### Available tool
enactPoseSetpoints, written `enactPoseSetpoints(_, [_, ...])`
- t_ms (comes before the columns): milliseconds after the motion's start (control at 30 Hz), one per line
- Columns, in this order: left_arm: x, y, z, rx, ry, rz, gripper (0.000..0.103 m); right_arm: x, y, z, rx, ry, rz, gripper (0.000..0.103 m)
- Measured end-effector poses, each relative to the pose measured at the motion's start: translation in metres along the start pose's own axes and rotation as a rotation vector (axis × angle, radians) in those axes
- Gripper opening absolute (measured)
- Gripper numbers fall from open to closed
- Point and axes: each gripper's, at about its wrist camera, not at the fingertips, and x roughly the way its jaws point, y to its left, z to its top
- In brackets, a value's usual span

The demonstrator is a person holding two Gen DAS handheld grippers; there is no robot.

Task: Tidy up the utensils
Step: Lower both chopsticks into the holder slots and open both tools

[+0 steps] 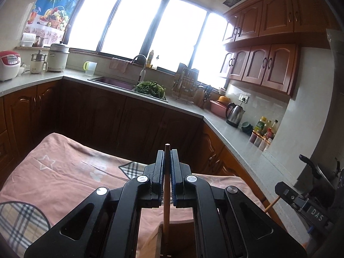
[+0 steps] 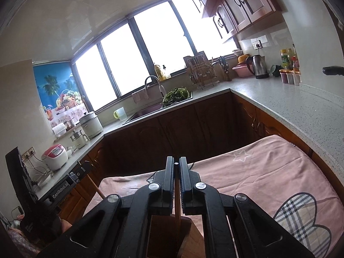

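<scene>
Left tongs [image 1: 167, 150] clamped on a slim brown wooden chopstick [image 1: 166, 193], upright, dropping toward 6 o'clock into a wooden holder [image 1: 159, 236]. Right tongs [image 2: 176, 163] likewise clamp another wooden stick [image 2: 177, 206] (its tip hidden there).

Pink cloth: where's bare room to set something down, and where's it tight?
Pink cloth is bare from the star print to its far edge and around the plaid patches. Tight spot: the near edge, where the wooden holder stands under both grippers, each shut on a chopstick.
</scene>
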Motion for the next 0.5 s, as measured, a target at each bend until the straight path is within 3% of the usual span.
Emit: enactPoseSetpoints(500, [0.015, 0.000, -0.019, 0.032, 0.112, 0.017, 0.005, 0.009, -0.015, -0.007, 0.036, 0.046, -0.022, 0.007])
